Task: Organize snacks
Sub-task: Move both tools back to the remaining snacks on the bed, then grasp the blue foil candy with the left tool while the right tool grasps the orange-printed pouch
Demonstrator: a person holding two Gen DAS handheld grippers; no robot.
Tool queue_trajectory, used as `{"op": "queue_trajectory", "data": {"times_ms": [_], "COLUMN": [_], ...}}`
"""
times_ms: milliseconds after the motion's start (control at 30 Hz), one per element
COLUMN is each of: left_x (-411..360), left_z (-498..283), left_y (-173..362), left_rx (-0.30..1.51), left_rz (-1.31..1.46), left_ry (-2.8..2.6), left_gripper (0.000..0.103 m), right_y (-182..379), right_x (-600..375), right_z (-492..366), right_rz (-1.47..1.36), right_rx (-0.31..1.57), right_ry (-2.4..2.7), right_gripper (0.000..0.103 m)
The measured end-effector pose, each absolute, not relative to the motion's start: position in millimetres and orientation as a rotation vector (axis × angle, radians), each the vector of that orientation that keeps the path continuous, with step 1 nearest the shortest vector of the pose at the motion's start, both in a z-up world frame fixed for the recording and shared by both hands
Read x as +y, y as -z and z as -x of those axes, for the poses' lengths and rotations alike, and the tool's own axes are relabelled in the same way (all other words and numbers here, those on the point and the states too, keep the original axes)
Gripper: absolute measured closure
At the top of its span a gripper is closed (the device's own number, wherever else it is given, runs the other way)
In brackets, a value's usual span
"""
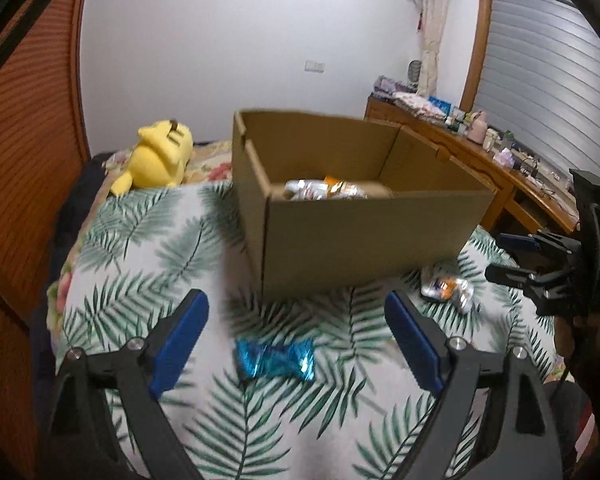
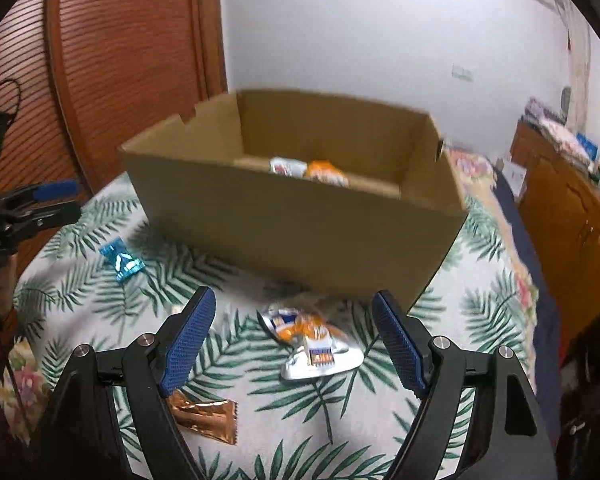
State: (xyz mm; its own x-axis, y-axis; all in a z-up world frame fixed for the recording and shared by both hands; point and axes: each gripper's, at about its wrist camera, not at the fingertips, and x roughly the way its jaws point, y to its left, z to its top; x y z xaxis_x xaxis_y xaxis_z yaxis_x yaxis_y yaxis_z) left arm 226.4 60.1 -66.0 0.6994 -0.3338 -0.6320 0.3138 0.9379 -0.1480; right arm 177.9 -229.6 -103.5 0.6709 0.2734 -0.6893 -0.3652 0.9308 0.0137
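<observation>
An open cardboard box (image 1: 364, 236) (image 2: 296, 220) stands on a palm-leaf bedspread and holds silver-and-orange snack packets (image 1: 326, 190) (image 2: 310, 170). My left gripper (image 1: 296, 312) is open and empty, with a blue foil candy (image 1: 275, 359) lying between its fingers; the candy also shows in the right wrist view (image 2: 122, 261). My right gripper (image 2: 294, 312) is open and empty, with a silver-and-orange packet (image 2: 310, 340) (image 1: 448, 290) between its fingers. A copper foil wrapper (image 2: 206, 420) lies by its left finger.
A yellow plush toy (image 1: 158, 158) lies behind the box on the left. A wooden wardrobe (image 1: 24, 160) stands to the left. A cluttered wooden desk (image 1: 500, 160) runs along the right by the window. The right gripper (image 1: 516, 258) shows at the left view's right edge.
</observation>
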Motion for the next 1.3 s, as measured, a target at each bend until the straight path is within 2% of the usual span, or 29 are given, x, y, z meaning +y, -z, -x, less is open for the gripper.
{"op": "queue_trajectory", "data": {"times_ms": [367,667,900,1033,1133,1300], "left_x": [67.8,62.9,59.1,54.9,52.7,52.3], "left_z": [-229.9,-239.8,-245.3,-248.7,-253.3,-261.1], "left_y": [106.8,119.0,123.9,126.5,129.3,134.8], "left_rx": [0.788,0.816,0.828,0.837,0.845,0.862], "left_rz": [0.051,0.047,0.051,0.039,0.035,0.035], "left_ry": [0.339,0.345,0.34,0.328,0.318,0.295], "left_gripper": [0.013,0.013,0.013,0.013,0.013,0.013], "right_y": [151.5,170.0,172.6,170.5,167.8,165.3], "right_x": [-220.8,-218.1,-225.9,-230.2,-231.7,-231.5], "right_z": [-206.6,-222.1,-226.7,-224.5,-221.2,-219.4], "right_rz": [0.185,0.248,0.191,0.188,0.195,0.206], "right_rx": [0.875,0.936,0.959,0.971,0.981,0.992], "right_ry": [-0.354,-0.328,-0.353,-0.35,-0.355,-0.365], "right_gripper": [0.021,0.021,0.021,0.031,0.041,0.044]}}
